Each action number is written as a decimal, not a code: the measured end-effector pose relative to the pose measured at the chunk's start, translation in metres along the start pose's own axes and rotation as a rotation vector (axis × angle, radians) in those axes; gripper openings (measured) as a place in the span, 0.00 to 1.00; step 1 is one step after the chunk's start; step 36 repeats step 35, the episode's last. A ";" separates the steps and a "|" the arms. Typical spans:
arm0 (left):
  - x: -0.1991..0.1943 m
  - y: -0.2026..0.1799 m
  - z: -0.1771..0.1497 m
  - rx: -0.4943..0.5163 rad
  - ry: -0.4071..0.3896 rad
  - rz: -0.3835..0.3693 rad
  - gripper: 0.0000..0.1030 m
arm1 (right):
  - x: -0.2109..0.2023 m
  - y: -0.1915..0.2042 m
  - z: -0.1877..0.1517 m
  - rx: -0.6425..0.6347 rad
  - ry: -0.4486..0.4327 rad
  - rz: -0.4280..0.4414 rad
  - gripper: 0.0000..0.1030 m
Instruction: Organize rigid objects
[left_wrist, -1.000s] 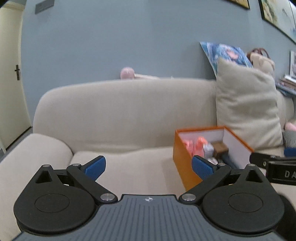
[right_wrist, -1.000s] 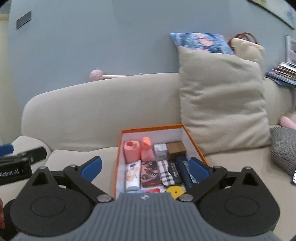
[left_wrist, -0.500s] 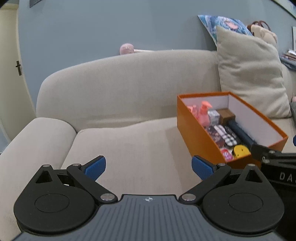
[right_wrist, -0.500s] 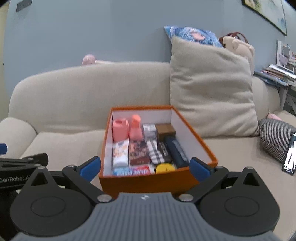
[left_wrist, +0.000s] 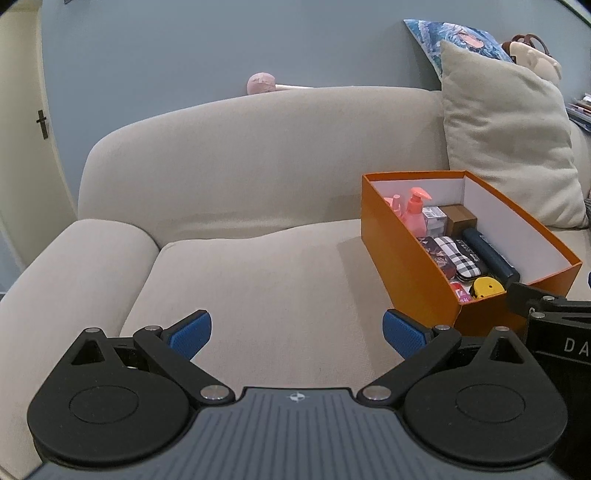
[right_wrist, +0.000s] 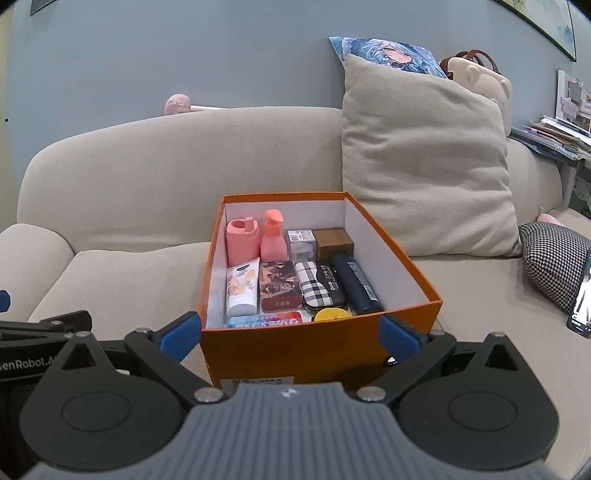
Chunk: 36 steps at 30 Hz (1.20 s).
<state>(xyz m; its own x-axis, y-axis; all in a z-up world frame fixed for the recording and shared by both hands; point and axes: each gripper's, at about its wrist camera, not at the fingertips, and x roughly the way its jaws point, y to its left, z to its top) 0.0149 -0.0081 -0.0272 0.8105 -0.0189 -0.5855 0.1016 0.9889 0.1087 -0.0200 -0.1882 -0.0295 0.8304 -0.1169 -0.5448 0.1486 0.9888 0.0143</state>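
The orange box (right_wrist: 321, 347) sits on the beige sofa (left_wrist: 258, 280) — packed with small items, just ahead of the right gripper (right_wrist: 291, 334). Both grippers are empty, fingers spread wide — the left gripper (left_wrist: 297, 332) faces bare cushion.

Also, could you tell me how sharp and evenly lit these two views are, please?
Left wrist view: soft even light, strong fisheye bending of the beige fabric sofa. Right wrist view: open orange cardboard box sharp, its near label blurred; no glare.
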 end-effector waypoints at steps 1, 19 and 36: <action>0.000 0.001 0.000 -0.003 0.001 -0.001 1.00 | 0.000 0.000 0.000 -0.001 0.001 0.001 0.98; -0.005 0.001 0.000 0.006 -0.003 -0.001 1.00 | -0.006 0.001 -0.001 -0.008 -0.010 0.005 0.98; -0.009 -0.001 0.000 0.008 -0.013 -0.006 1.00 | -0.008 0.000 -0.001 -0.006 -0.015 0.009 0.98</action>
